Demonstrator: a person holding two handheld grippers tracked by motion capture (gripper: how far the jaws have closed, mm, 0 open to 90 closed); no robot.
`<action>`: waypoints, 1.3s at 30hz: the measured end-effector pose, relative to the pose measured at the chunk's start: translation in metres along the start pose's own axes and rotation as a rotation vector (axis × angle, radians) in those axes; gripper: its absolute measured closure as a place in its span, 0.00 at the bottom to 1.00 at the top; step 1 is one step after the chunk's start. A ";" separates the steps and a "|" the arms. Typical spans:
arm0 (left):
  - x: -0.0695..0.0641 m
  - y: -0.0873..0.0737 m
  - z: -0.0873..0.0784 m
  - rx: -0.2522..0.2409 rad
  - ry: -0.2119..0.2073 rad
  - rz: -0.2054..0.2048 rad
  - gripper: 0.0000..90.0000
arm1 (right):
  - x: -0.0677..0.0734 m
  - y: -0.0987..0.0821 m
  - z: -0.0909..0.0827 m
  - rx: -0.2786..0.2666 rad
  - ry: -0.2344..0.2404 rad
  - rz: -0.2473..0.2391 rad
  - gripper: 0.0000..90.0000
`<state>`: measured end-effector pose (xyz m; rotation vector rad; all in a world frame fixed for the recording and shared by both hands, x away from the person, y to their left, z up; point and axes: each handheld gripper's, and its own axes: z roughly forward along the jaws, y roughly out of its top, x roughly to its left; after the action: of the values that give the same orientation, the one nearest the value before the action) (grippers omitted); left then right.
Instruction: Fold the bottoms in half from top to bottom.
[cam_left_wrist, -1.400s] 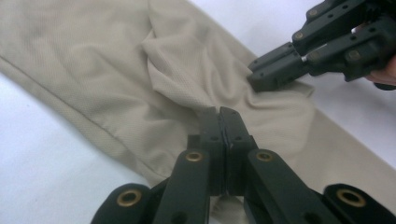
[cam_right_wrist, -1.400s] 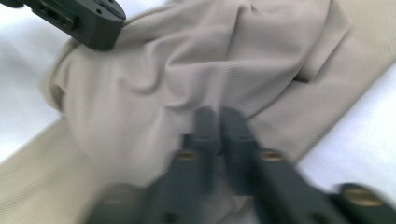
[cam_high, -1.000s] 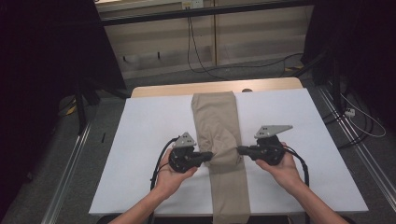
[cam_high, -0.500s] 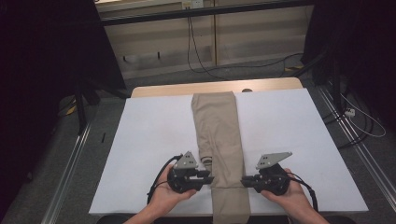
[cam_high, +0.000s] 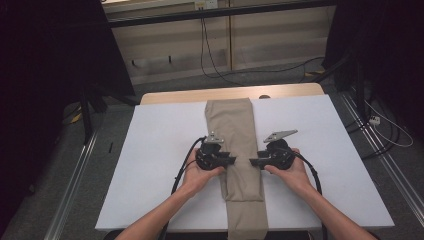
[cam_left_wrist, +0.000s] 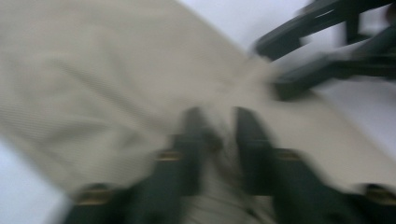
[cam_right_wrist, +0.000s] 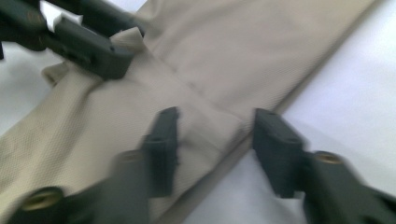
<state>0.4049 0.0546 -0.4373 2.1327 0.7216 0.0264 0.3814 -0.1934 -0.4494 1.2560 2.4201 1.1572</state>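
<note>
Trousers between 2 hand-held grippers, left, right

The left gripper view is smeared with blur, so whether the left gripper pinches the beige trousers or merely stands over a fold cannot be told. The near end of the trousers runs off the bottom edge of the high view (as do both forearms). In the right gripper view, the right gripper is soft at its edges, and the cloth is cut off on every side.
</note>
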 end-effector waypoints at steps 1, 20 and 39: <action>-0.003 0.000 -0.003 0.002 -0.006 0.007 0.95 | 0.002 -0.001 -0.002 -0.010 0.024 -0.002 0.79; -0.094 -0.073 -0.065 0.038 -0.223 0.167 0.97 | 0.085 -0.072 -0.077 -0.013 0.218 -0.092 0.99; -0.087 -0.073 -0.077 0.010 -0.167 0.148 0.57 | 0.078 -0.059 -0.078 -0.044 0.111 -0.148 0.63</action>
<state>0.2764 0.1002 -0.4232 2.1642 0.4669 -0.0756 0.2594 -0.1982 -0.4240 1.0061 2.5018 1.2603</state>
